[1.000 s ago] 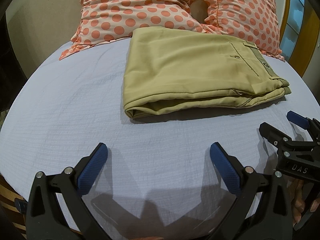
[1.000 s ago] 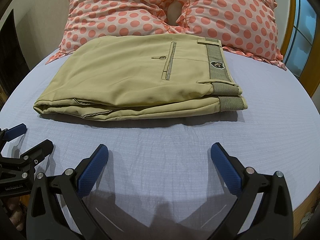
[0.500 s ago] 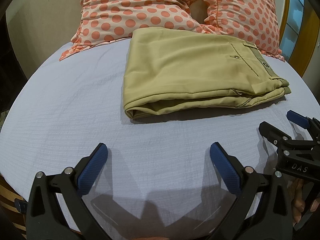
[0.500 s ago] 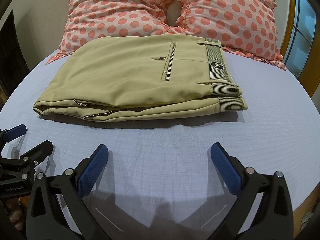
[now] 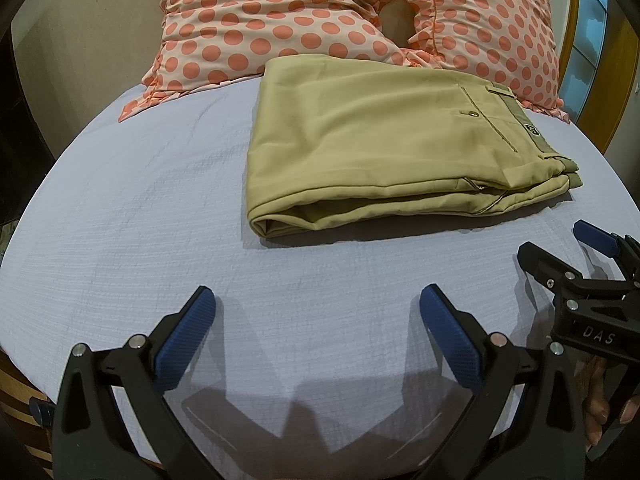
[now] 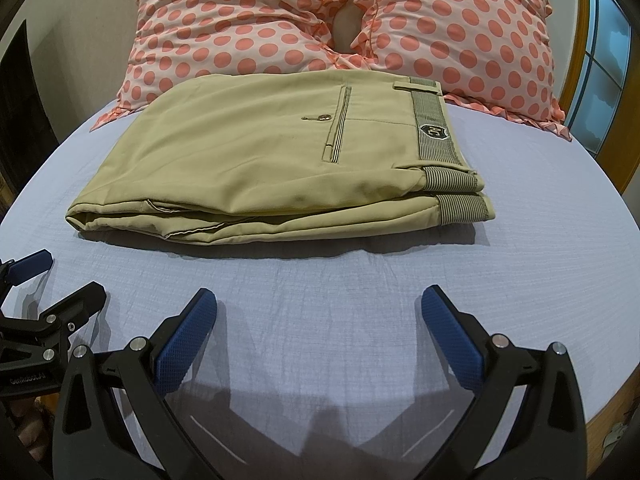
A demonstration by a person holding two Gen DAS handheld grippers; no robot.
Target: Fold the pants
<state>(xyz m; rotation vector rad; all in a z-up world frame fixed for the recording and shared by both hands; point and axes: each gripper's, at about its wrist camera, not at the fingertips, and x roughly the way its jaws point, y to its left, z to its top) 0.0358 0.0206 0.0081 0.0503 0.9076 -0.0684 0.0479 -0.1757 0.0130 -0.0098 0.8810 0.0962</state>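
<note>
The folded khaki pants [image 6: 280, 156] lie on the bed [image 6: 560, 220] against the polka-dot pillows [image 6: 440, 20]. Both the left tool [image 5: 316, 320] and right tool [image 6: 318, 316] gape wide and empty, hovering side by side over bare sheet, apart from the pants' near edge.

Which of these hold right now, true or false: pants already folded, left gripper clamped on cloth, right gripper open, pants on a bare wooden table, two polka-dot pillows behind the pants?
1. The khaki pants lie folded in a flat stack. True.
2. The left gripper is clamped on the cloth. False: its jaws stand wide apart, holding nothing, short of the pants.
3. The right gripper is open. True.
4. The pants rest on a bare wooden table. False: they lie on a bed with a light blue sheet.
5. Two polka-dot pillows sit behind the pants. True.
</note>
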